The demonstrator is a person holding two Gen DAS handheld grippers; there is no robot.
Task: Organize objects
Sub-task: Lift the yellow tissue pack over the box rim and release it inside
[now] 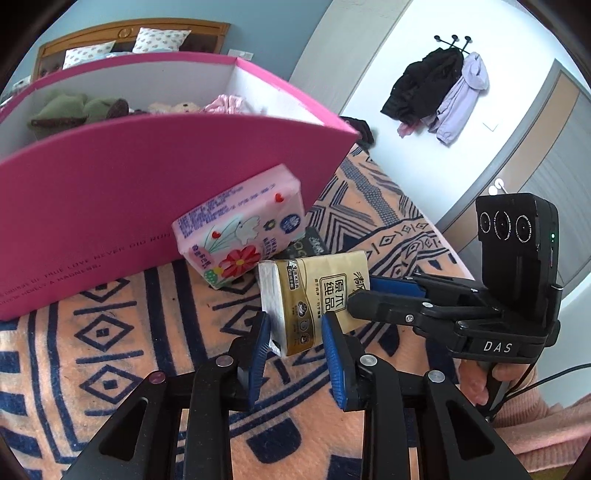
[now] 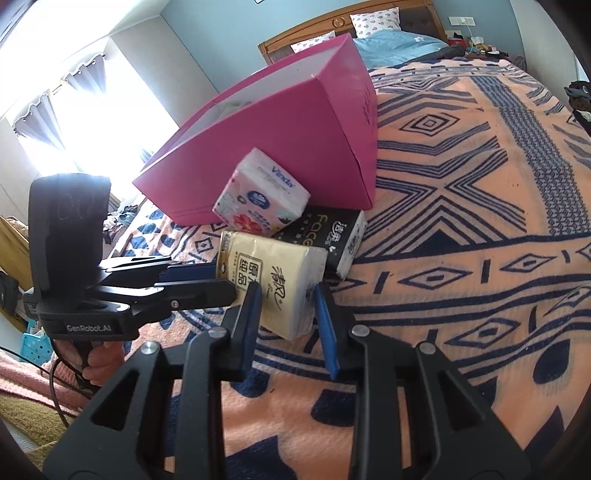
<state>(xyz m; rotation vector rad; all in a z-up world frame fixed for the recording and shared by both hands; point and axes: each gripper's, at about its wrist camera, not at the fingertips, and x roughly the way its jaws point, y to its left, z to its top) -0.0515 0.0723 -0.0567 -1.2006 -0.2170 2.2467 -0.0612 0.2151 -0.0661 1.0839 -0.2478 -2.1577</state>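
Observation:
A yellow tissue pack lies on the patterned blanket; it also shows in the right wrist view. My left gripper is open, its blue pads on either side of the pack's near corner. My right gripper is open and straddles the pack's other end; in the left wrist view the right gripper reaches the pack from the right. A pink floral tissue pack leans against the pink box. A black tissue pack lies behind the yellow one.
The pink box holds soft toys and pink cloth. The orange and navy blanket stretches wide to the right. Pillows and a wooden headboard stand at the far end. Coats hang on the wall.

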